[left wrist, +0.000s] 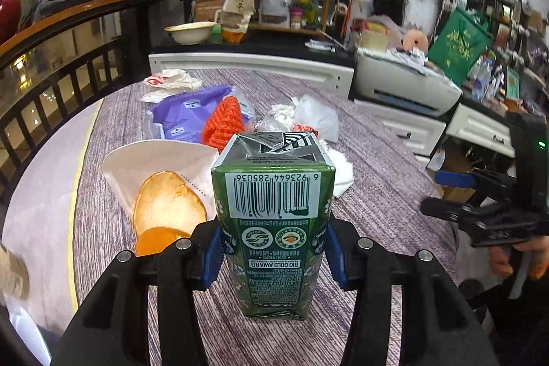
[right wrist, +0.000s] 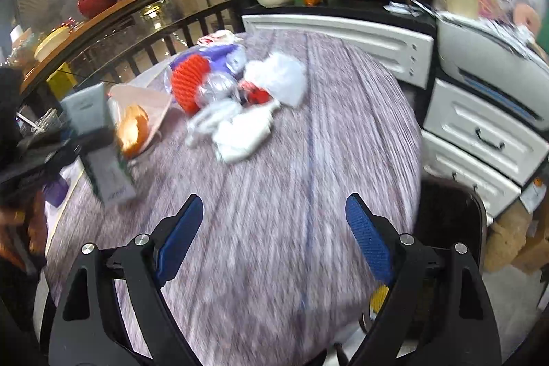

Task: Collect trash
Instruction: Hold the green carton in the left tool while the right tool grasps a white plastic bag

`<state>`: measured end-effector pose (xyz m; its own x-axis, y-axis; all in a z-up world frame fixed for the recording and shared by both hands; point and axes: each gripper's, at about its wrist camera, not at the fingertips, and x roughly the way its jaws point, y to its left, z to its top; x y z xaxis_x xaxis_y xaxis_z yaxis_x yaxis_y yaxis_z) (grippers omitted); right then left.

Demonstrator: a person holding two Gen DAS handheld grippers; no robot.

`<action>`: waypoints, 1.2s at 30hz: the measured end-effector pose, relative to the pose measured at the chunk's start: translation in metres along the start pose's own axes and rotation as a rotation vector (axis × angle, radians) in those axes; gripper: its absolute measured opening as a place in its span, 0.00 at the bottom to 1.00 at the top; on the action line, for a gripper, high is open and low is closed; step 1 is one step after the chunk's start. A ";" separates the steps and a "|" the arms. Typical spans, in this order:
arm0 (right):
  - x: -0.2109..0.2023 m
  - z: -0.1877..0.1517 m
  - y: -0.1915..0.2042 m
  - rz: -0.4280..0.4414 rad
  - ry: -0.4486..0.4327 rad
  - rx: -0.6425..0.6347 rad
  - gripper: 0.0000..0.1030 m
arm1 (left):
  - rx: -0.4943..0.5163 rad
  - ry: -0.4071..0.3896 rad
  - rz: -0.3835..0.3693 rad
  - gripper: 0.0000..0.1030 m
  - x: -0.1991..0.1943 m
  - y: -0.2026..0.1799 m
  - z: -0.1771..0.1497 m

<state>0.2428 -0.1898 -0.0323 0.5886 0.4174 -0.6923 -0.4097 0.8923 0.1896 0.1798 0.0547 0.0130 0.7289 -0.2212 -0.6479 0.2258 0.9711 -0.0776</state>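
Trash dominates the left wrist view: a green drink carton with a white barcode panel (left wrist: 272, 222) stands at lower centre of the frame, upside down by its print, clamped between the blue pads of the left hand-held gripper (left wrist: 272, 254), whose jaws close against its two sides. Left of the carton lies a white paper cone (left wrist: 144, 160) holding orange peel (left wrist: 166, 204). Behind it, at mid-frame on the purple-grey wood-grain counter (left wrist: 377, 167), sits a heap of litter: a purple plastic package (left wrist: 185, 115), an orange knitted piece (left wrist: 224, 120) and crumpled white plastic bags (left wrist: 315, 115). The right hand-held gripper (left wrist: 456, 194) shows at the right edge, held in a person's hand.

In the blurred right wrist view, the right hand-held gripper (right wrist: 272, 239) hangs over the counter (right wrist: 291, 194) at the bottom of the frame, its blue-padded jaws spread wide with nothing between them. The carton (right wrist: 103, 143) appears at the left edge, tilted, in the other gripper. The litter heap lies at upper centre: the orange knitted piece (right wrist: 188, 81), white bags (right wrist: 278, 78) and crumpled white tissue (right wrist: 236, 132). White drawers (right wrist: 480, 139) fill the right side.
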 end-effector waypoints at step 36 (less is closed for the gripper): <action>0.049 0.093 -0.001 0.216 -0.048 0.018 0.03 | -0.105 -0.046 -0.050 0.48 -0.029 0.002 -0.035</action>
<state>0.3372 -0.1541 -0.0020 0.5211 0.6069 -0.6001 -0.5179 0.7837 0.3429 0.1365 0.0659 0.0050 0.7480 -0.2711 -0.6058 0.1952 0.9623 -0.1896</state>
